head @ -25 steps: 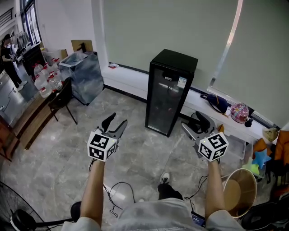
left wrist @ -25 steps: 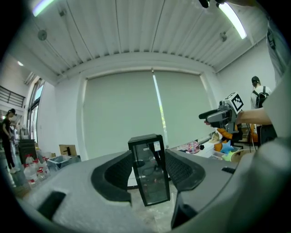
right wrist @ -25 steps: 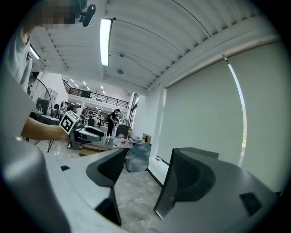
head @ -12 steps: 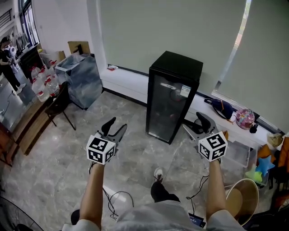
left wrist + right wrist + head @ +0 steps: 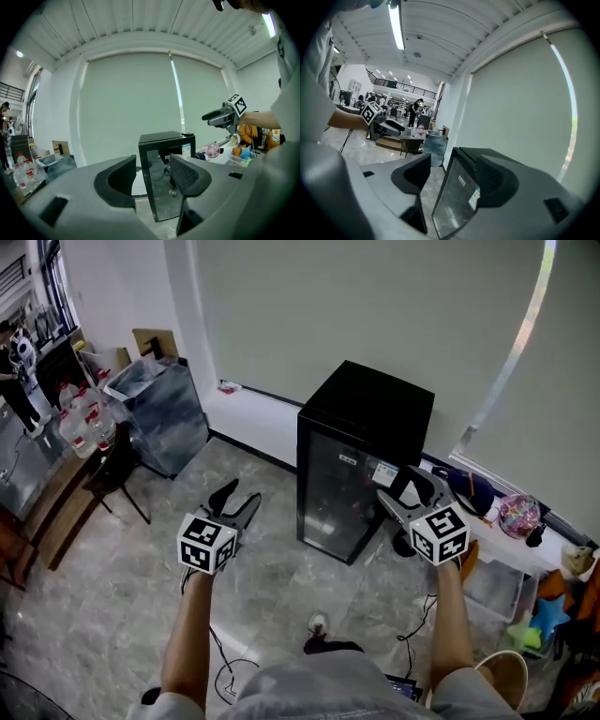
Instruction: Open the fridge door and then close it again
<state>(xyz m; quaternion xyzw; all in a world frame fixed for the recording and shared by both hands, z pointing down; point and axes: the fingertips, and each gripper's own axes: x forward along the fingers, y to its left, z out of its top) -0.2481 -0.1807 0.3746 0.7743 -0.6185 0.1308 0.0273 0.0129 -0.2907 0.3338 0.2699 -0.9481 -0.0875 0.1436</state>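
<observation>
While its glass door (image 5: 330,498) stood shut, the black fridge (image 5: 370,404) sat upright on the grey marble floor (image 5: 112,615), at twelve o'clock from the person. Its back was to a low white ledge (image 5: 258,418) beneath a pale blind (image 5: 356,306). A white label (image 5: 382,474) sat near the door's upper corner at the two o'clock side.

At four o'clock from the fridge, the right claw (image 5: 398,491) overlapped the cabinet's front corner in the head view. The left gripper view showed that claw (image 5: 215,117) apart from the fridge (image 5: 164,138), up at its two o'clock. Its jaws were closing but had not met and pressed on nothing. In the right gripper view, the right claw (image 5: 452,164) framed only the door's front edge and the fridge (image 5: 454,201) beyond the gap.

At eight o'clock from the fridge, the left claw (image 5: 242,495) hung over bare floor, well apart from the cabinet. Its jaws were spread and empty, and the left claw (image 5: 152,164) showed the fridge only in the distance between them.

Farther out at ten o'clock stood a silvery wrapped box (image 5: 155,409). A dark chair (image 5: 117,470) and a cluster of water bottles (image 5: 80,423) lay toward nine o'clock. A thin cable (image 5: 225,652) trailed across the floor at seven o'clock, near the person's feet.
</observation>
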